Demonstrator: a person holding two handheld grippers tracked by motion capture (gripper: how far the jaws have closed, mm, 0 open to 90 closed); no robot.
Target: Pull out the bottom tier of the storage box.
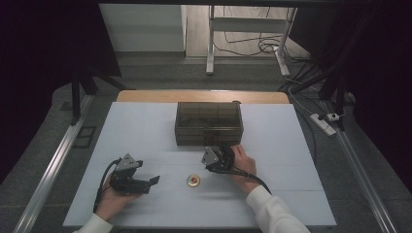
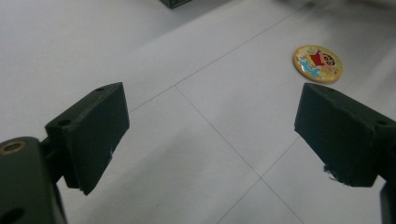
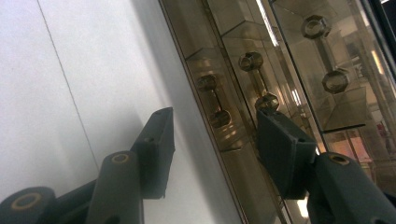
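White table (image 1: pixel 145 126) carries a drawer box (image 1: pixel 209 123) and badge (image 1: pixel 193 181).

Drawer box (image 1: pixel 209 124) blocks mid-table, badge (image 1: pixel 193 181) on open mat (image 1: pixel 145 126)

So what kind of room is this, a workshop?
Probably a lab set up for recording: a white table ringed by dark curtains, loose cables on the floor, and a metal stand behind.

Dim room w/ dark edges; glare on smoky box (image 3: pixel 289 70).
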